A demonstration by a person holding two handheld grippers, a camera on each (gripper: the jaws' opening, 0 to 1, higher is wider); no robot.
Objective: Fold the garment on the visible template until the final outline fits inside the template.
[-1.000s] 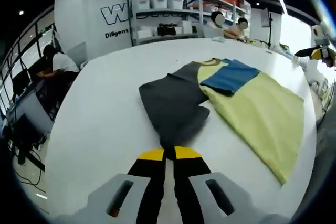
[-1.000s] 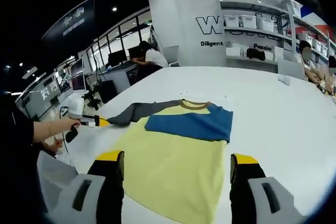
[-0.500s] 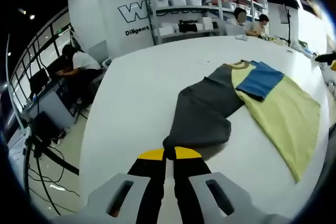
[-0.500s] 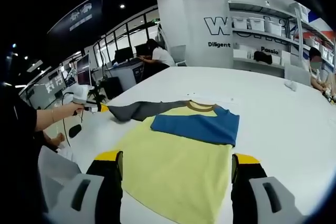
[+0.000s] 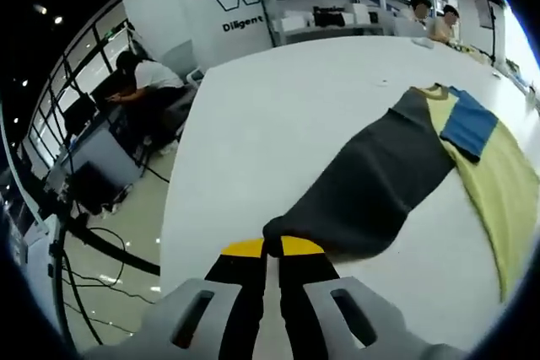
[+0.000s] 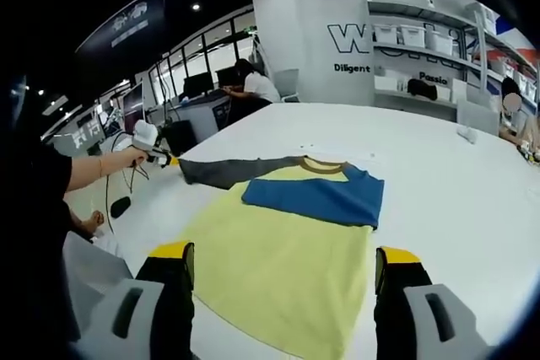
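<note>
Stretched out since a second ago, the grey sleeve (image 5: 380,183) now runs long and flat from the left gripper (image 5: 272,252) toward two o'clock, where before it lay bunched. That gripper's fingers are closed on the sleeve's cuff. The garment (image 6: 291,250), yellow-bodied with a blue sleeve (image 6: 316,198) folded across its chest, lies on the white bench (image 6: 439,174). From the right gripper view, the person's hand (image 6: 135,156) holds the left gripper at ten o'clock, cuff pulled outward. The right gripper (image 6: 283,280) hovers over the yellow hem, fingers spread wide, gripping nothing.
</note>
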